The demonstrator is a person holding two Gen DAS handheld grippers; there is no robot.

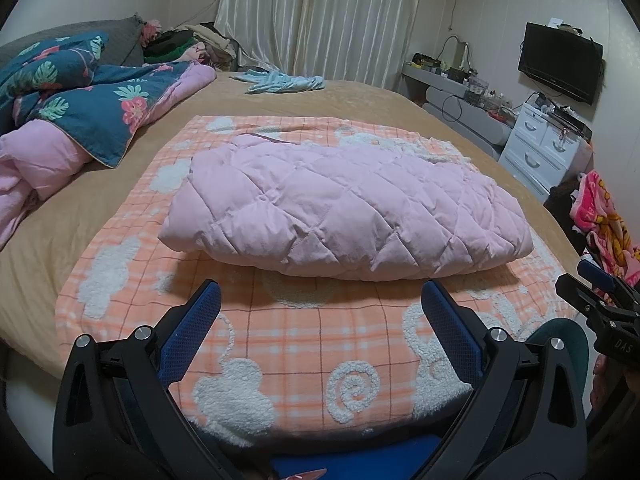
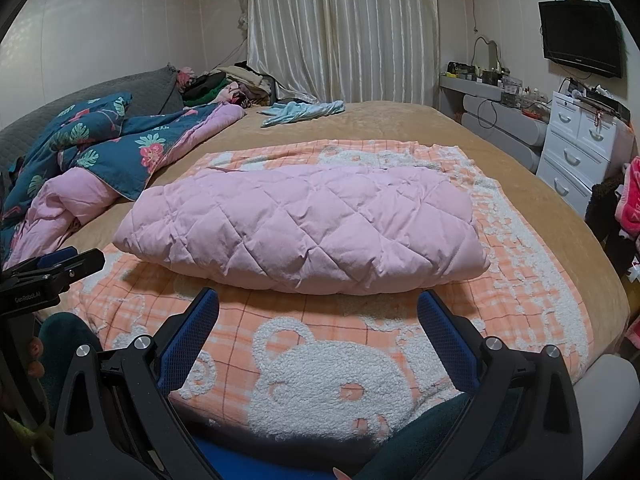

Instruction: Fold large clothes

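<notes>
A pink quilted jacket (image 1: 344, 208) lies folded into a thick bundle on an orange checked blanket (image 1: 280, 344) with white bear shapes, on the bed. It also shows in the right wrist view (image 2: 304, 228), on the same blanket (image 2: 320, 360). My left gripper (image 1: 320, 300) is open and empty, held just short of the bundle's near edge. My right gripper (image 2: 320, 308) is open and empty, also just short of the near edge. Each gripper shows at the edge of the other's view: the right gripper (image 1: 600, 292) and the left gripper (image 2: 60, 268).
A tan bedspread (image 1: 360, 100) covers the bed. A blue floral and pink duvet (image 1: 80, 112) is heaped at the left. A light blue garment (image 1: 280, 82) lies at the far side. White drawers (image 1: 544, 148), a desk and a wall TV (image 1: 560, 62) stand at the right.
</notes>
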